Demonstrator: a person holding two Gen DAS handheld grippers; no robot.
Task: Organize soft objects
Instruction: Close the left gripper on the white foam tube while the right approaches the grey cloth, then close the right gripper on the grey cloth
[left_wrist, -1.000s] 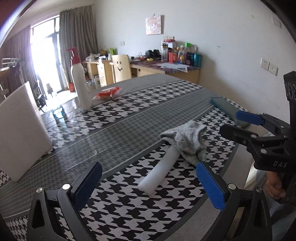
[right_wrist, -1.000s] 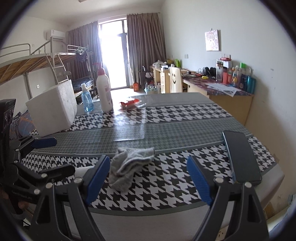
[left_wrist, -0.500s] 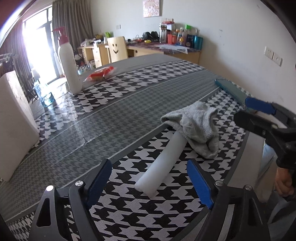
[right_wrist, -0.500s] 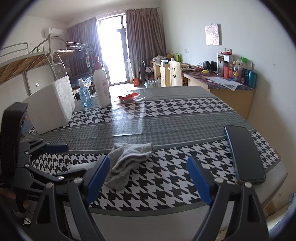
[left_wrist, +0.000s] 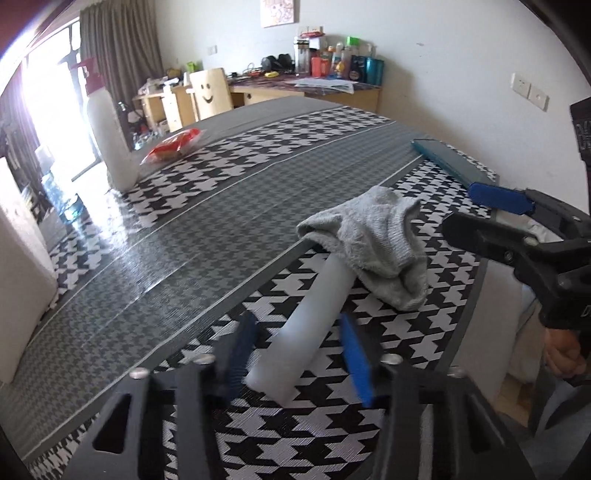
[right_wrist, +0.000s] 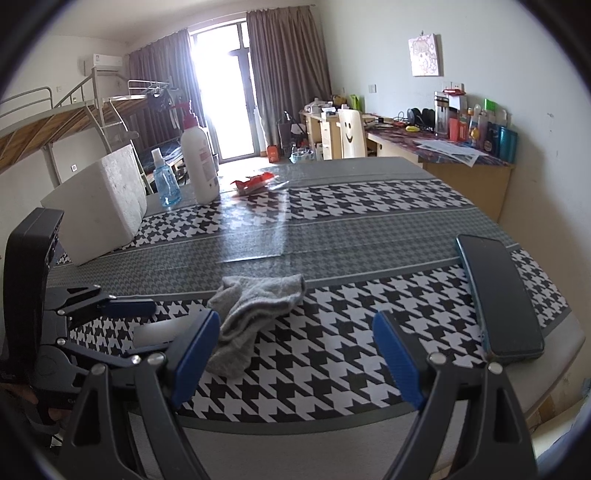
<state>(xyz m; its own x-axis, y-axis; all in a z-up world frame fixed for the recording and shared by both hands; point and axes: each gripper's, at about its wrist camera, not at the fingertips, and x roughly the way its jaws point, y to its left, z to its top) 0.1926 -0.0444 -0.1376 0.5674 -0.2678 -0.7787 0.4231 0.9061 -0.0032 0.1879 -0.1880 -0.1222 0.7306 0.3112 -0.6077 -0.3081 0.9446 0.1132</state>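
A white foam cylinder (left_wrist: 310, 325) lies on the houndstooth table (left_wrist: 207, 229), its far end under a crumpled grey sock (left_wrist: 373, 243). My left gripper (left_wrist: 299, 354) is around the cylinder's near end, jaws partly closed and blurred, with small gaps on both sides. The sock also shows in the right wrist view (right_wrist: 255, 314), with the cylinder (right_wrist: 159, 330) left of it between the left gripper's fingers. My right gripper (right_wrist: 295, 358) is open and empty, hovering near the table's front edge, right of the sock.
A dark phone (right_wrist: 498, 295) lies at the table's right edge. A white foam block (right_wrist: 99, 203), a blue spray bottle (right_wrist: 166, 184), a tall white pump bottle (right_wrist: 199, 162) and a red packet (right_wrist: 255, 182) stand at the far left. A desk (right_wrist: 443, 147) lines the wall.
My left gripper has moved forward onto the white cylinder's near end and its jaws have narrowed around it. The right gripper has stayed open and shifted little.
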